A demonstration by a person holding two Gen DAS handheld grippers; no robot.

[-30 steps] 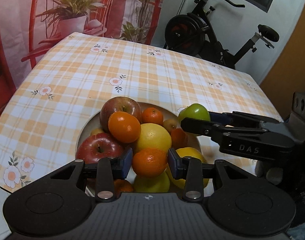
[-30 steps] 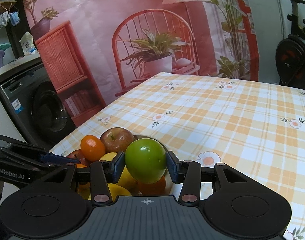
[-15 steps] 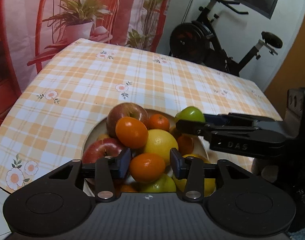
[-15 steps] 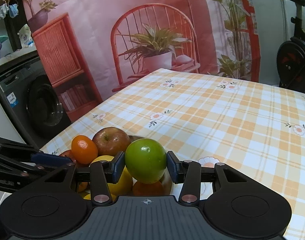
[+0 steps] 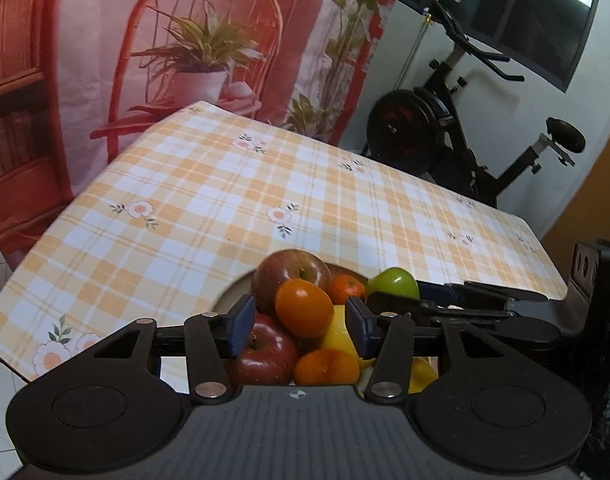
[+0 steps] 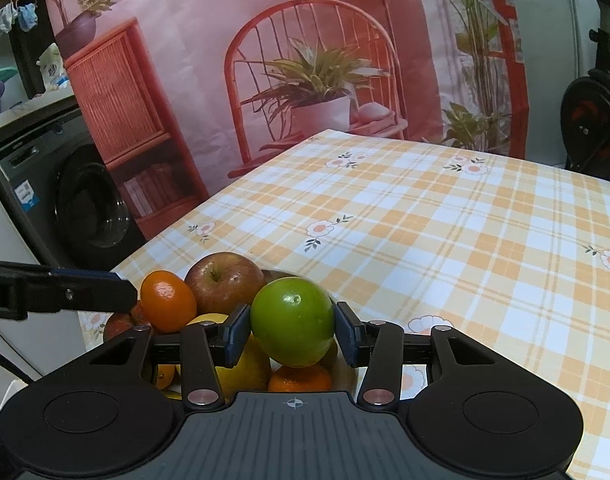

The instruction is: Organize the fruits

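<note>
Checked table (image 5: 209, 200) is bare apart from 1 bowl (image 5: 231, 294) at its near edge, so sorting has barely started, I'd say. Still piled in: 2 red apples, at least 3 oranges, some lemons. Right gripper (image 6: 293, 330) is opening around the 1 green apple (image 6: 292, 320), pads barely touching. Left gripper (image 5: 299, 326) is opening too, the top orange (image 5: 304, 308) loose between its pads.

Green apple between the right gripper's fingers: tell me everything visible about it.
The green apple is round, glossy and smooth, with a small brownish dimple on top. It sits between the right gripper's blue fingers, whose jaws are opening, at the near right edge of the fruit pile, above an orange in the bowl.
</note>
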